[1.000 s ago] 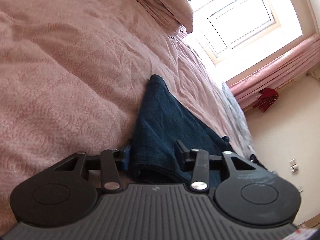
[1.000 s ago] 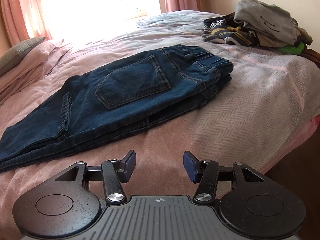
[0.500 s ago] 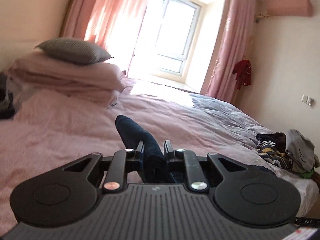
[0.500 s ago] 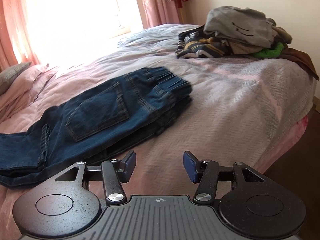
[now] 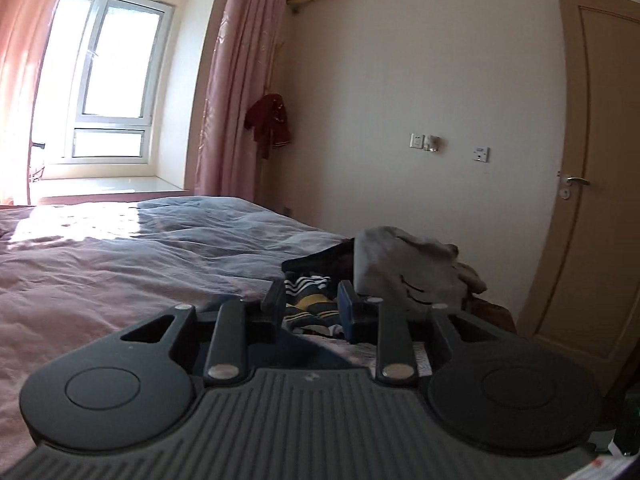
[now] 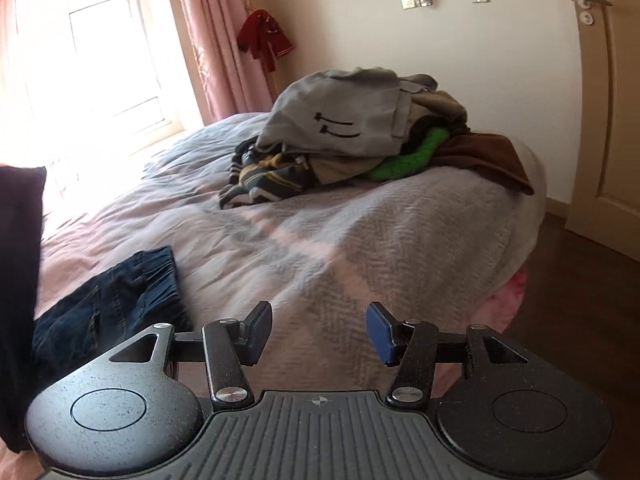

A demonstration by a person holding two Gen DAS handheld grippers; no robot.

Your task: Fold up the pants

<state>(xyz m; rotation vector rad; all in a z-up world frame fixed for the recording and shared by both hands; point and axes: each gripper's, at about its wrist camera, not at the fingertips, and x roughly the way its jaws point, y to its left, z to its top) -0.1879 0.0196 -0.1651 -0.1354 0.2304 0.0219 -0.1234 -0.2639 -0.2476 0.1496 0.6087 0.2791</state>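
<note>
Left gripper (image 5: 311, 303) jaws, just opening, hold nothing; right gripper (image 6: 319, 330) jaws stand wide, empty. Square the jeans (image 6: 108, 300), lower left, before pressing flat.

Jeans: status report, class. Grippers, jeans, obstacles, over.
Left gripper empty, jaws just opening. Right gripper open, empty. Jeans lying on bed, untouched. Clothes pile beyond, clear of them.

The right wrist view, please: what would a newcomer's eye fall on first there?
Most likely the heap of clothes at the far corner of the bed, with a grey garment on top and a bright green one beside it. Next come the dark jeans, lying flat at lower left just beyond the open right gripper.
</note>
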